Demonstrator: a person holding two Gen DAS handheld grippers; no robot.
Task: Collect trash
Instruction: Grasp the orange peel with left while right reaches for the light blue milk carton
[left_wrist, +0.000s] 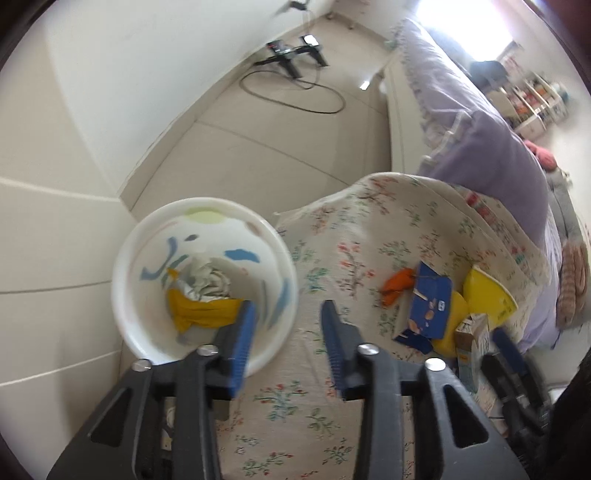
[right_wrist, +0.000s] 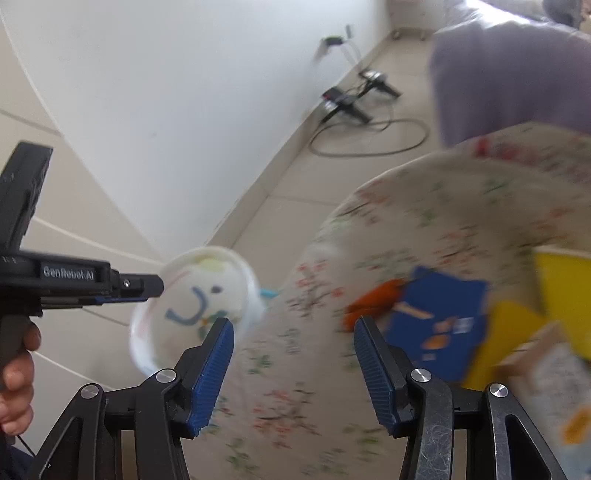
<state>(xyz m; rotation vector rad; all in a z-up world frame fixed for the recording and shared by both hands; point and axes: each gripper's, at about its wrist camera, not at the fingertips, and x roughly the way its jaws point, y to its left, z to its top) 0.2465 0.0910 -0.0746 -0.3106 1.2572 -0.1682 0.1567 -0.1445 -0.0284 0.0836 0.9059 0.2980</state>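
A white bin (left_wrist: 203, 280) with painted marks stands on the floor beside the floral-cloth table (left_wrist: 351, 229). It holds crumpled paper (left_wrist: 207, 280) and a yellow wrapper (left_wrist: 199, 314). My left gripper (left_wrist: 289, 308) hangs open over the bin's rim and the table edge, with nothing between its fingers. On the cloth lie an orange wrapper (left_wrist: 397, 286), a blue box (left_wrist: 430, 306), a yellow sheet (left_wrist: 487, 295) and a small carton (left_wrist: 472, 332). My right gripper (right_wrist: 293, 325) is open and empty above the cloth, with the blue box (right_wrist: 439, 325) just to its right and the bin (right_wrist: 207, 295) to its left.
A bed with a purple cover (left_wrist: 491, 155) lies behind the table. Black stands and a looped cable (left_wrist: 295, 92) sit on the tiled floor by the white wall. A hand (right_wrist: 14, 369) holds the left gripper's handle at the right wrist view's left edge.
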